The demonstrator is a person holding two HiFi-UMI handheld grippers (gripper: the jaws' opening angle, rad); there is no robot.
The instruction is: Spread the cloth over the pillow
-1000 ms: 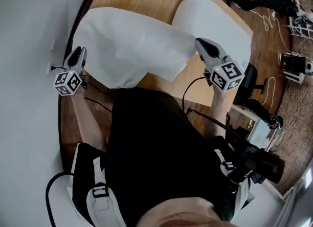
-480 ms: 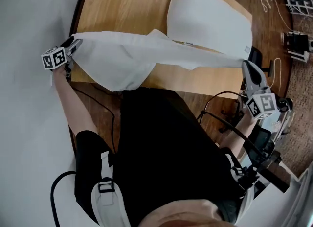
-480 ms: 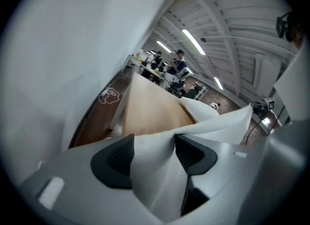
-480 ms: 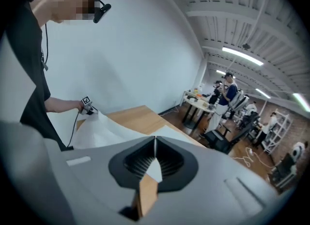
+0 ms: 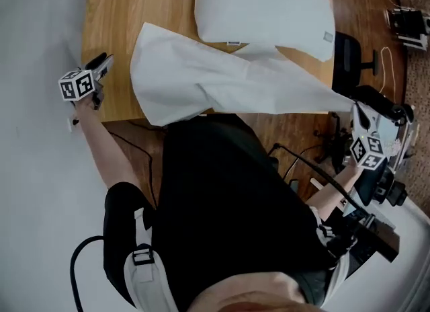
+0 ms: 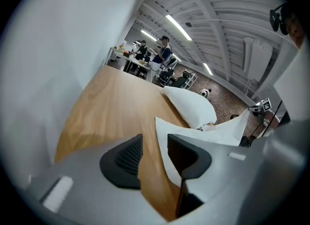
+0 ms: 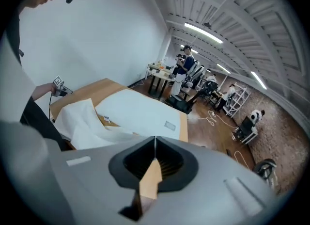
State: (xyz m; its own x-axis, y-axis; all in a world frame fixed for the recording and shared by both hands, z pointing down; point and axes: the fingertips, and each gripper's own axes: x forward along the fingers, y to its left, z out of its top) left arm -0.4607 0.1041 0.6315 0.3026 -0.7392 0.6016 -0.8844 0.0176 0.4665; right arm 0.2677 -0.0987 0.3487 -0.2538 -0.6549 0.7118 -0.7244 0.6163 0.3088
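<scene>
The cloth (image 5: 222,82) is being stretched lengthwise along the near side of the pillow (image 5: 269,5); one end is being pinched by the right gripper (image 5: 358,110), jaws together; the left gripper (image 5: 103,64), jaws just narrowed yet apart and empty, is being held near the other end.

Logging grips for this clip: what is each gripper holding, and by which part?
The right gripper is shut on the cloth, at its right-hand corner. The left gripper, jaws apart though just closing, holds nothing.

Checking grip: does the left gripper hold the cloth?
No: the left gripper's jaws, lately closing, stand apart with nothing between them.
</scene>
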